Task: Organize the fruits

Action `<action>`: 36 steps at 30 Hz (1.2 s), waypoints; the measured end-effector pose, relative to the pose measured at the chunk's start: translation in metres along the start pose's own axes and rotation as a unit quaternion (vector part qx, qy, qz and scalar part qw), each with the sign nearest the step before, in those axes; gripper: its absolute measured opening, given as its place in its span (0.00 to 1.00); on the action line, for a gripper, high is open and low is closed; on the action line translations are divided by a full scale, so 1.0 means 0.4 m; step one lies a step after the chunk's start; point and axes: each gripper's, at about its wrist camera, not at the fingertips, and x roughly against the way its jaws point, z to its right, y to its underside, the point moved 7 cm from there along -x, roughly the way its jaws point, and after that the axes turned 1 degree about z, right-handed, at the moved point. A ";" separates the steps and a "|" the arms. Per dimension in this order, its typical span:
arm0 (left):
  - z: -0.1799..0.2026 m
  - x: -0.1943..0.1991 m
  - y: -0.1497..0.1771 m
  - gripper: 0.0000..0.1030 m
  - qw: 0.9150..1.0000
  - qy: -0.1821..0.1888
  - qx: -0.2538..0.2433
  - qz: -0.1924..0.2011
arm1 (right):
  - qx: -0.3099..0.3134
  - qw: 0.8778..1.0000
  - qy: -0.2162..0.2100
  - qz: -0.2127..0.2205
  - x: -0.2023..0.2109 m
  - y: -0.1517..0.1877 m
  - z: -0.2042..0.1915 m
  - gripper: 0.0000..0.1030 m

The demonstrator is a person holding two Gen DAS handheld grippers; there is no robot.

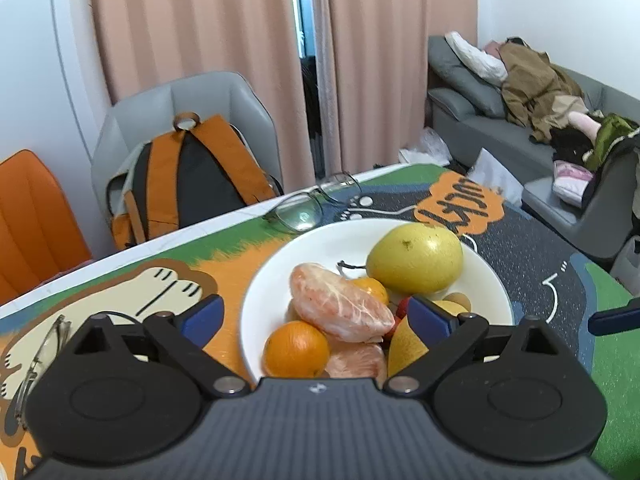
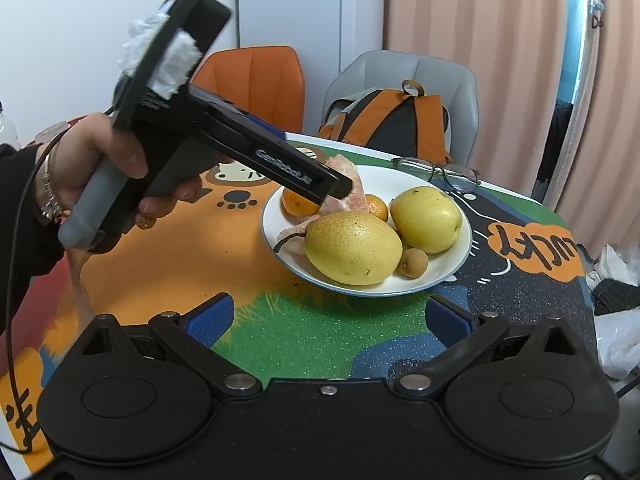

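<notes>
A white plate on the cartoon-print table holds the fruit. On it are two yellow pears, peeled pink pomelo pieces, an orange, a small mandarin and a brown longan. My left gripper hangs open over the plate's near side. A pomelo piece lies between its blue pads, which do not touch it. My right gripper stands open over the green patch in front of the plate, with nothing between its fingers.
One pair of glasses lies just behind the plate, another at the table's left. A person's hand holds the left gripper. Beyond the table stand a grey chair with an orange backpack, an orange chair and a sofa.
</notes>
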 end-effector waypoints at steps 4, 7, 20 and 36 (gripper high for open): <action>-0.005 0.031 0.003 0.97 1.000 -0.002 0.015 0.013 | -0.013 1.000 0.004 0.011 0.013 0.004 0.000 1.00; -0.007 0.059 0.006 0.99 0.999 -0.002 0.026 0.026 | -0.013 1.000 0.019 0.020 0.024 0.005 -0.002 1.00; 0.009 0.209 0.037 1.00 0.996 -0.015 0.034 0.077 | -0.009 0.997 0.044 0.058 0.081 0.010 -0.044 1.00; 0.044 0.355 0.148 1.00 0.994 -0.025 0.054 0.086 | -0.037 0.996 0.054 0.068 0.139 0.054 -0.067 1.00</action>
